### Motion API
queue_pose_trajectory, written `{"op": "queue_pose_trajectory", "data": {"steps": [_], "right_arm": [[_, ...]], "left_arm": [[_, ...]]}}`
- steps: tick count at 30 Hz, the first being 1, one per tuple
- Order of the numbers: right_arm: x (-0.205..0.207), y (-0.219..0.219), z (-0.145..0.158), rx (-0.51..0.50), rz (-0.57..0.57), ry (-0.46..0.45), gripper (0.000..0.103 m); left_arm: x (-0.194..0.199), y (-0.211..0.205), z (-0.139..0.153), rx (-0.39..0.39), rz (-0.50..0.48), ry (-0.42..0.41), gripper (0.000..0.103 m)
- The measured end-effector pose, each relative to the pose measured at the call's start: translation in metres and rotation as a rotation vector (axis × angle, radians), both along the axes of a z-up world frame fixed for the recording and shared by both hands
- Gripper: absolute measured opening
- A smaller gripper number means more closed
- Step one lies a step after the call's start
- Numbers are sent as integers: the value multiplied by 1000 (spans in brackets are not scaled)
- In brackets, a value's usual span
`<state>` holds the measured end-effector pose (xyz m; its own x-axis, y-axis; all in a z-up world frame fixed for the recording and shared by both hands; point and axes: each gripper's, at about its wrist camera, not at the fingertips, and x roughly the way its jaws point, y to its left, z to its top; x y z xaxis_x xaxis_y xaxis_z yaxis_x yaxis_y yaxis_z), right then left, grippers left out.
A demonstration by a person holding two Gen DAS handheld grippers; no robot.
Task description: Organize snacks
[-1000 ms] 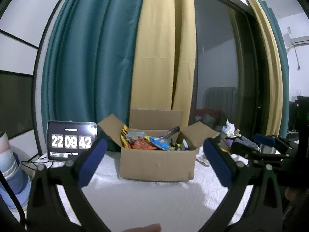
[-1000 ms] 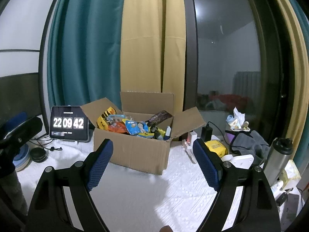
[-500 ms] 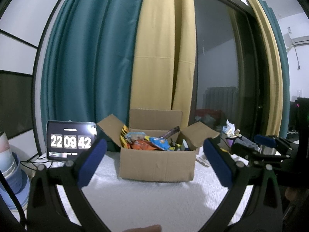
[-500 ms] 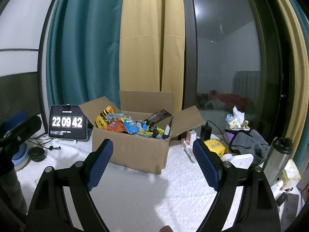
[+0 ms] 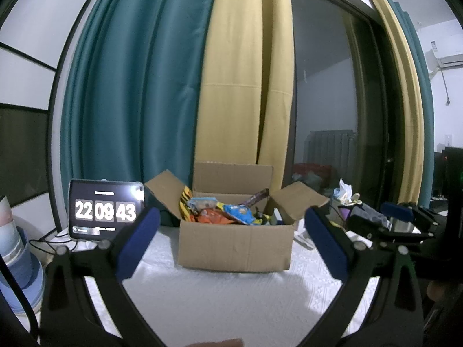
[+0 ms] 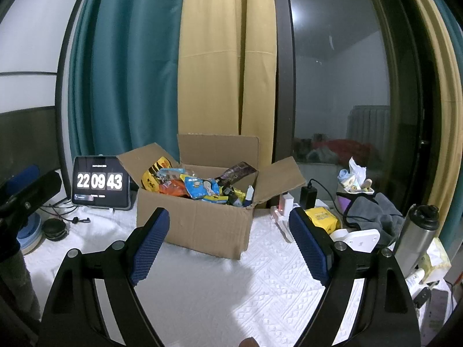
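We are looking along both grippers at a cardboard box (image 5: 234, 244) sitting on a white textured cloth (image 5: 225, 303), its four flaps standing open. Snack packets (image 6: 199, 189) are filling the box to the rim: a yellow and black bag (image 6: 152, 175) is leaning against the left flap, an orange packet (image 5: 212, 217) is lying beside a blue one (image 5: 238, 212), and a dark wrapper (image 6: 238, 170) is sticking up near the back. The left gripper (image 5: 231, 244) is hovering with its blue pads spread wide, nothing between them, well short of the box. The right gripper (image 6: 228, 245) is likewise gaping wide and empty, tilting slightly down towards the box's near corner, apart from it. We are noting a tablet (image 6: 101, 183) left of the box, showing clock digits 22 09 43, with cables (image 6: 65, 217) trailing beside it. To the right of the box we are seeing a yellow packet (image 6: 321, 218) lying on the cloth, a grey cloth bundle (image 6: 373, 214), a steel flask (image 6: 416, 231), and a white charger (image 6: 285, 204) with a black adapter (image 6: 308, 196) next to it. A small pot holding crumpled tissue (image 6: 354, 179) is standing behind the bundle; its contents are too small for us to tell apart. Teal curtains (image 5: 130, 101) and yellow curtains (image 5: 243, 86) are hanging behind, beside dark window glass (image 6: 341, 72).
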<state>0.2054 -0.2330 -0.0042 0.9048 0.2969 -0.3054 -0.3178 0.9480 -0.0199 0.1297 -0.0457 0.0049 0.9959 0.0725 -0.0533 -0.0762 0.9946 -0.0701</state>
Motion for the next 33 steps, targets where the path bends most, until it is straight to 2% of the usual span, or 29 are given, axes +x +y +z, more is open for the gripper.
{"op": "queue_pose_trajectory", "data": {"steps": [33], "right_arm": [[1, -3, -4, 0, 0, 3, 87]], "left_arm": [[7, -1, -1, 8, 5, -12, 101]]}}
